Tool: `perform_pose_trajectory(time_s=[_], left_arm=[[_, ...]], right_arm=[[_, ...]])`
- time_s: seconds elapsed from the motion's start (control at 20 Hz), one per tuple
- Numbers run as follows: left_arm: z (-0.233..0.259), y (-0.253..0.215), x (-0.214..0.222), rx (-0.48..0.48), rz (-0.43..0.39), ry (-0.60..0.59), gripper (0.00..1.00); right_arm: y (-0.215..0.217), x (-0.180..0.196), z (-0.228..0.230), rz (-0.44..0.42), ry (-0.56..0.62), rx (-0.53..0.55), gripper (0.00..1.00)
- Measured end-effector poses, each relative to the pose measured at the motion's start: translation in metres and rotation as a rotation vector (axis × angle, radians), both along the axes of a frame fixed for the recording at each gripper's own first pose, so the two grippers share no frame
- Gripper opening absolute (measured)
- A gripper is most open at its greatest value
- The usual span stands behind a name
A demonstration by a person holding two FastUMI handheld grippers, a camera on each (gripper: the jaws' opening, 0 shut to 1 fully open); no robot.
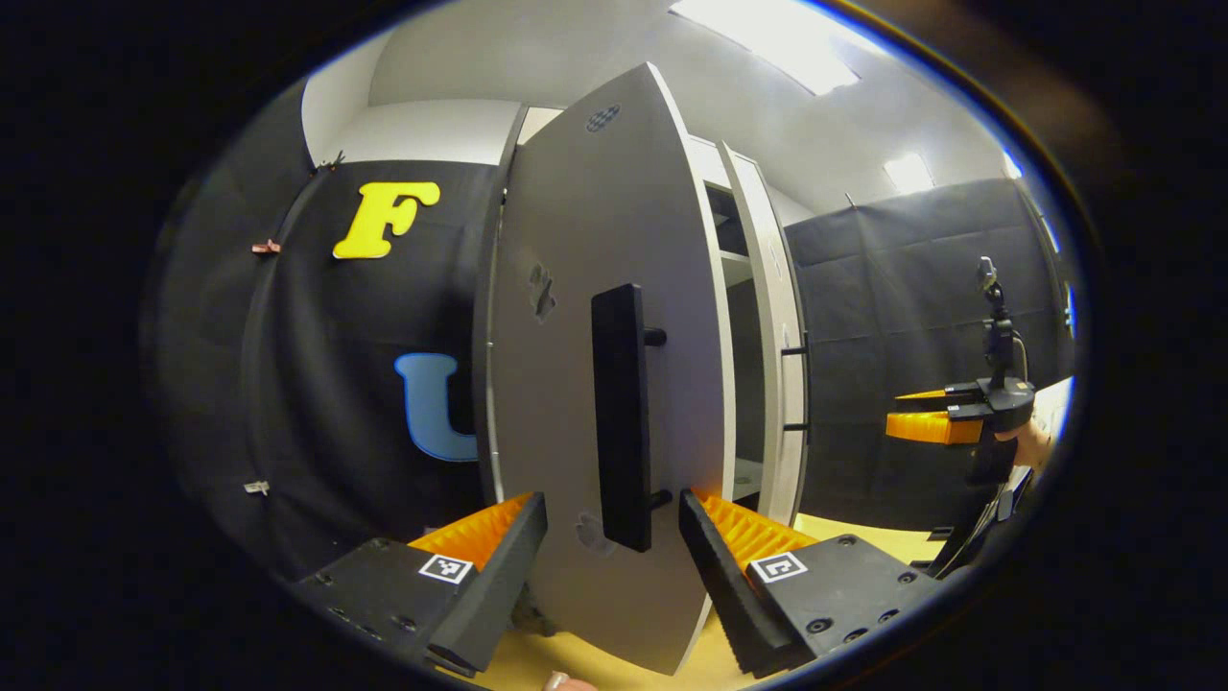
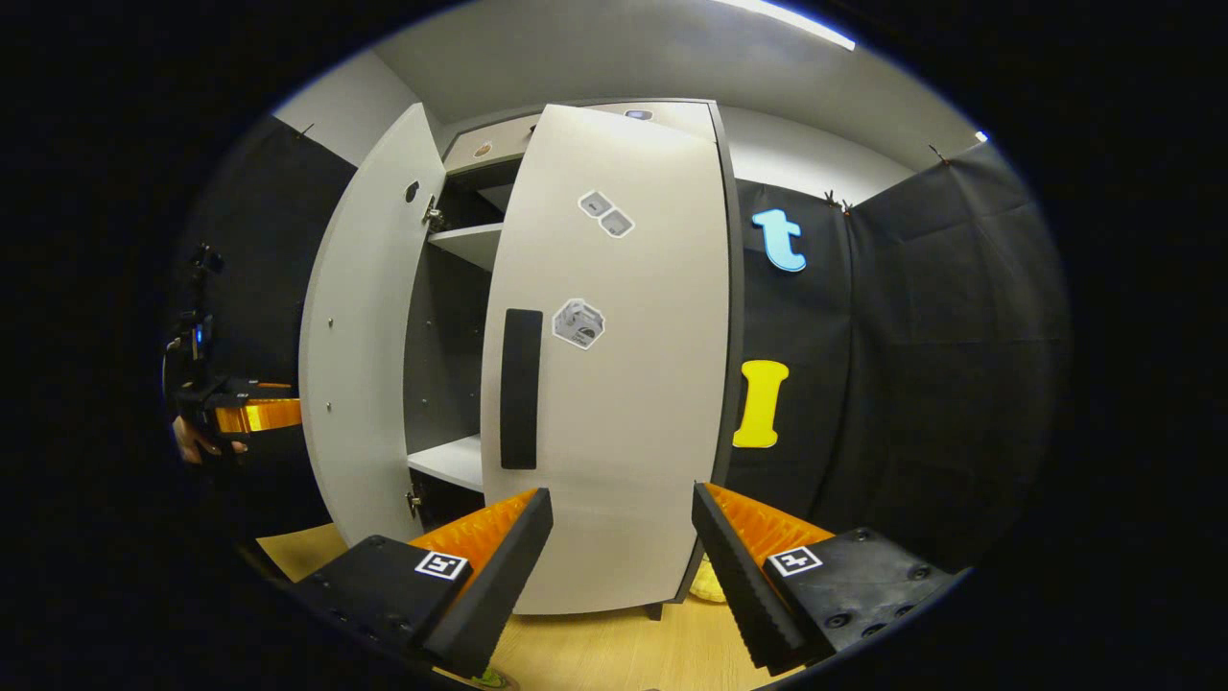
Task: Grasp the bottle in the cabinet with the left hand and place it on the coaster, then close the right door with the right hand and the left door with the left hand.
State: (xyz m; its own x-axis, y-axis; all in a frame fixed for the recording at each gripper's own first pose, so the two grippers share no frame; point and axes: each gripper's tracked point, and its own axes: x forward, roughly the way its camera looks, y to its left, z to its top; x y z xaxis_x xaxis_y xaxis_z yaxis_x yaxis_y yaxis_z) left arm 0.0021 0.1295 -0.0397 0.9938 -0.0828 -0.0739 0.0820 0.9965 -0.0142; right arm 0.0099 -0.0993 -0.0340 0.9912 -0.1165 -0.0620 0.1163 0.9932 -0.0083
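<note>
The pale wooden desk carries the grey cabinet, which stands directly on it with both doors ajar, and a small yellow thing, perhaps the coaster, lies at the cabinet's right foot.

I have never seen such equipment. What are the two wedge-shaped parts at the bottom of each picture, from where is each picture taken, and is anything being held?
There is no robot here. A person carries one hand-held gripper in each hand, and a wide-angle camera sits on each, looking forward along its two fingers. Those fingers are the wedges you see.

The left gripper view comes from the left hand-held gripper. It faces the handle of the cabinet's left door, which stands open. Its fingers are apart and hold nothing.

The right gripper view comes from the right hand-held gripper. It faces the right door, which is nearly shut. These fingers are also apart and empty.

Each camera also catches the other gripper farther off, at the picture's edge. Below is a light wooden surface.
</note>
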Motion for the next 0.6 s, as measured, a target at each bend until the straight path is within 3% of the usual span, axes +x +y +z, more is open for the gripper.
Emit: perform_pose_trajectory(time_s=[0.2, 0.35, 0.45, 0.6], left_arm=[[0.008, -0.043, 0.034, 0.027, -0.078, -0.039, 0.91], [0.013, -0.062, 0.049, 0.054, -0.081, -0.052, 0.94], [0.01, -0.071, 0.049, 0.024, -0.088, -0.042, 0.93], [0.01, -0.063, 0.039, 0.018, -0.05, -0.031, 0.94]], right_arm=[[-0.015, -0.009, 0.0, -0.03, 0.008, 0.006, 0.98], [-0.022, -0.016, 0.006, -0.049, -0.004, 0.011, 0.97], [-0.023, -0.02, 0.008, -0.051, -0.011, 0.021, 0.97], [-0.023, -0.024, 0.009, -0.045, -0.011, 0.024, 0.97]])
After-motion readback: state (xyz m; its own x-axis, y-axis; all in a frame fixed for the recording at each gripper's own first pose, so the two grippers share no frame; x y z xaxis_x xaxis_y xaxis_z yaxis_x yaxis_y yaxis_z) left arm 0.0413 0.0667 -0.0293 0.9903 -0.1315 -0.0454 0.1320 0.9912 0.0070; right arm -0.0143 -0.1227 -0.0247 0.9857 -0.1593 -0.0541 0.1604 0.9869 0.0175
